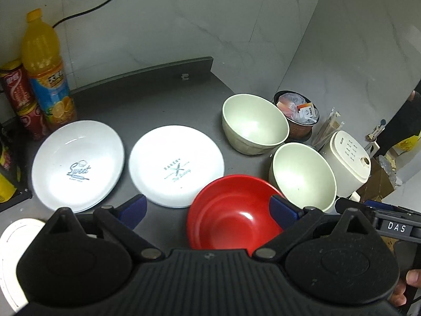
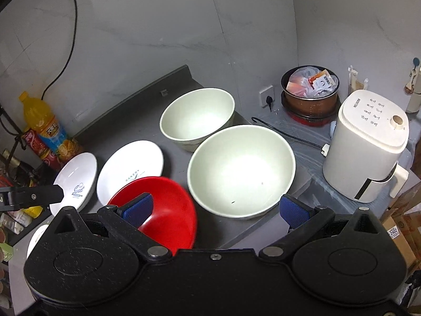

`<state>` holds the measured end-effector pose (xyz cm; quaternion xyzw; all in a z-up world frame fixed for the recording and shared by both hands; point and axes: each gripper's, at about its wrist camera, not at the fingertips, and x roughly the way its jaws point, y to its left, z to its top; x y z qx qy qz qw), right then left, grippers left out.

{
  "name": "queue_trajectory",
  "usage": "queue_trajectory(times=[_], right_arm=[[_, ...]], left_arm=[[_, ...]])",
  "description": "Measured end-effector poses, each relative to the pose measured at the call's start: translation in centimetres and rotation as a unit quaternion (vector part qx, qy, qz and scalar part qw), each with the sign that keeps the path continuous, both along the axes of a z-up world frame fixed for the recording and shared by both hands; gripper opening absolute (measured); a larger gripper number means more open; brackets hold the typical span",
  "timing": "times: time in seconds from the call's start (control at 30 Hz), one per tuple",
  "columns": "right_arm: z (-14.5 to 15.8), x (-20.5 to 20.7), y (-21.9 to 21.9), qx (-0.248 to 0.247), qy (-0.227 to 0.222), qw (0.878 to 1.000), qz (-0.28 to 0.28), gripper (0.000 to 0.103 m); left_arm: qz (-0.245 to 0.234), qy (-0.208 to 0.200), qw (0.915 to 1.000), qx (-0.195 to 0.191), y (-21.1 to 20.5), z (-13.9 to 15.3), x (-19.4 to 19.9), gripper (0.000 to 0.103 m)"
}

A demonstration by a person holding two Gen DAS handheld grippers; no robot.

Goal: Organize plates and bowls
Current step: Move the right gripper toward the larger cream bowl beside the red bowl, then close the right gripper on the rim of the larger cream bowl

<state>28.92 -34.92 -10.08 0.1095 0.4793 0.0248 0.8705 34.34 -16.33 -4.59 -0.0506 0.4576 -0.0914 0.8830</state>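
A red bowl [image 1: 231, 216] sits on the grey counter [image 1: 158, 105] at the front, right in front of my open left gripper [image 1: 209, 209], whose right pad [image 1: 282, 210] is at the bowl's right rim. Two white printed plates [image 1: 79, 166] [image 1: 176, 166] lie side by side behind it. Two cream bowls [image 1: 254, 123] [image 1: 302, 176] stand upright to the right. My right gripper [image 2: 217, 209] is open and holds nothing; its left pad [image 2: 139, 208] hovers over the red bowl [image 2: 168, 210], and the near cream bowl [image 2: 240, 171] is just ahead.
An orange juice bottle [image 1: 44, 71] and red cans [image 1: 21, 97] stand at the back left. Another white plate [image 1: 10, 258] lies at the front left. Past the counter's right edge sit a white appliance [image 2: 368, 144], a pot of plastic bags [image 2: 310, 89] and a black cable [image 2: 286, 134].
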Motion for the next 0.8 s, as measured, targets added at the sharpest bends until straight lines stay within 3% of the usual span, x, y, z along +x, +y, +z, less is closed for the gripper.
queue_trajectory(times=[0.4, 0.6, 0.8], right_arm=[[-1.9, 3.7, -4.4, 0.003, 0.014, 0.999, 0.037, 0.101], [-4.0, 5.2, -6.7, 0.013, 0.042, 0.998, 0.041, 0.089], [-6.3, 6.2, -7.8, 0.024, 0.075, 0.995, 0.055, 0.077]], left_arm=[[0.031, 0.017, 0.9993, 0.012, -4.9, -1.1, 3.0, 0.097], [0.026, 0.028, 0.9991, 0.021, -7.5, -2.2, 4.4, 0.091], [0.013, 0.048, 0.9985, 0.022, -10.1, -4.0, 6.2, 0.076]])
